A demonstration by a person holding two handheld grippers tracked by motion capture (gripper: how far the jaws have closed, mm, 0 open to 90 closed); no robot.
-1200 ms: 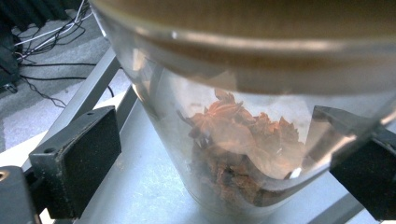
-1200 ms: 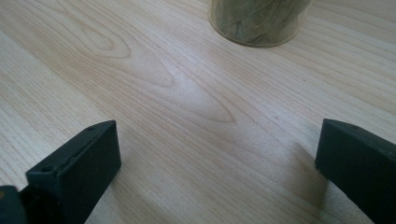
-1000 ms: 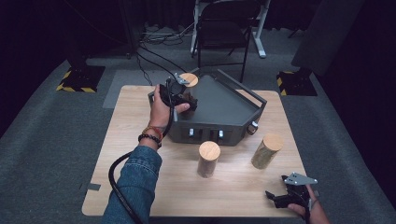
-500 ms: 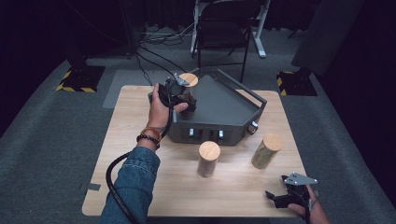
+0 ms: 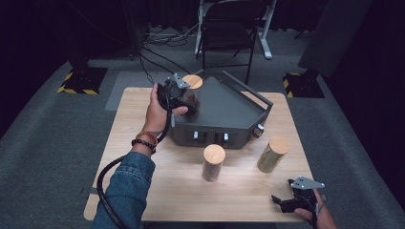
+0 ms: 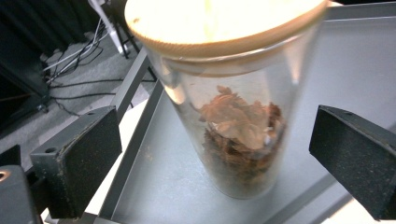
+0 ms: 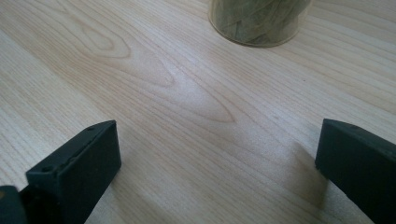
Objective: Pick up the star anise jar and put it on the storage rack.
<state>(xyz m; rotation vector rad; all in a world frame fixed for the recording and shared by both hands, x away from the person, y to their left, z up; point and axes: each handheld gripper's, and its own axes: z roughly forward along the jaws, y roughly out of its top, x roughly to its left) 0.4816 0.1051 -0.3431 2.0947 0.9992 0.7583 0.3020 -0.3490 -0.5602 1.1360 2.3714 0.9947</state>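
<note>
Currently: left gripper [image 6: 215, 154] released, jaws flanking lidded jar [image 6: 233, 116] standing in grey tray [image 6: 355, 60]; judged next, clench and lift.

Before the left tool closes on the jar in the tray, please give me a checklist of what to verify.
1. Left tool open: ok, jaws spread wide.
2. Jar between the jaws: ok, gaps on both sides.
3. Jar upright in the grey tray: ok.
4. Wooden lid seated: ok, it sits flat.
5. Grip height: cannot tell.
6. Right tool out of the way: ok, open at the table near edge.
</note>
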